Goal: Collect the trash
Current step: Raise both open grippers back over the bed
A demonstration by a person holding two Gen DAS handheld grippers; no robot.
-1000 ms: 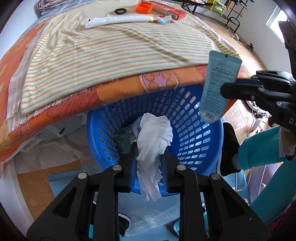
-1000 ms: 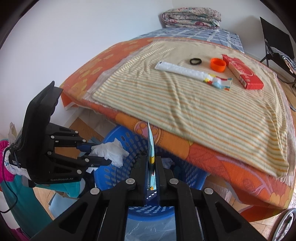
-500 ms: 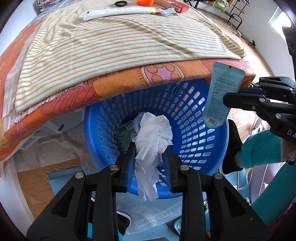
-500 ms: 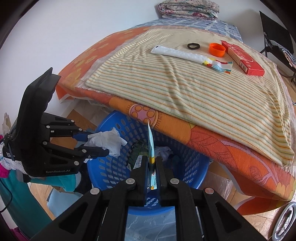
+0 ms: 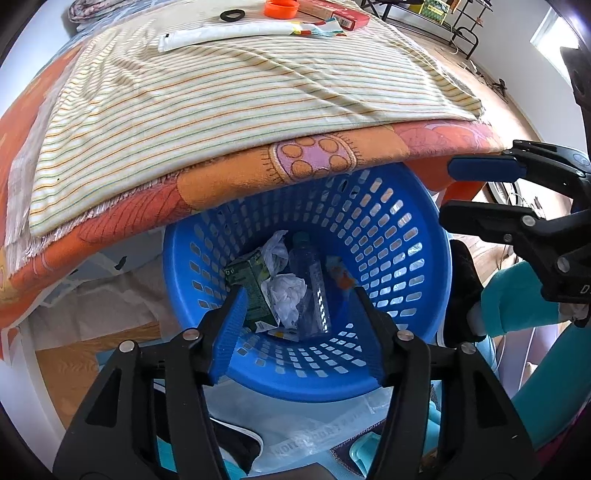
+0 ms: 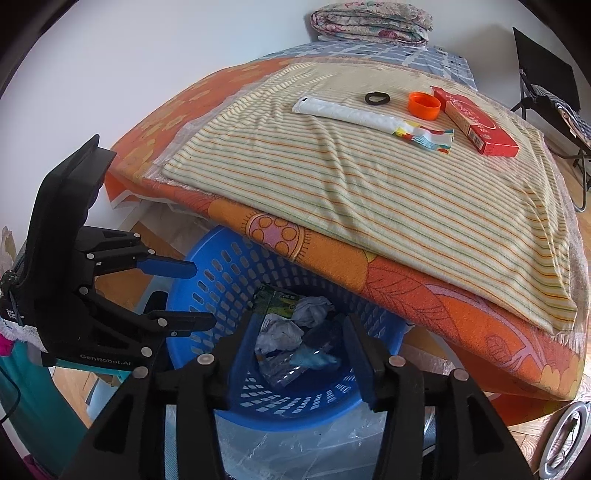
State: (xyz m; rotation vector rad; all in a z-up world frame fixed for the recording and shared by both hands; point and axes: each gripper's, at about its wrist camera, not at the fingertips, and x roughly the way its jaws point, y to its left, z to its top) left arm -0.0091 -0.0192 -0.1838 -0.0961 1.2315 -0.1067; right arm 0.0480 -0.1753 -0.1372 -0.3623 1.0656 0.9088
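A blue perforated basket [image 5: 406,236] stands on the floor, tucked partly under the bed edge; it also shows in the right wrist view [image 6: 207,288]. Inside lie crumpled white tissue [image 5: 286,295], a green carton [image 5: 251,284], a clear plastic bottle [image 5: 314,284] and a light blue tube [image 6: 314,356]. My left gripper [image 5: 299,306] is open and empty just above the basket's near rim. My right gripper [image 6: 297,328] is open and empty above the basket too. Each gripper shows in the other's view, left [image 6: 192,295] and right [image 5: 447,192].
On the striped blanket [image 6: 369,177] lie a white wrapper [image 6: 354,114], a black ring [image 6: 377,98], an orange cap [image 6: 424,105] and a red box [image 6: 476,125]. Clear plastic sheeting [image 6: 295,450] lies on the floor before the basket. Folded quilts [image 6: 369,20] sit at the far end.
Both grippers opened. The tissue dropped from my left gripper and the blue tube from my right gripper into the basket.
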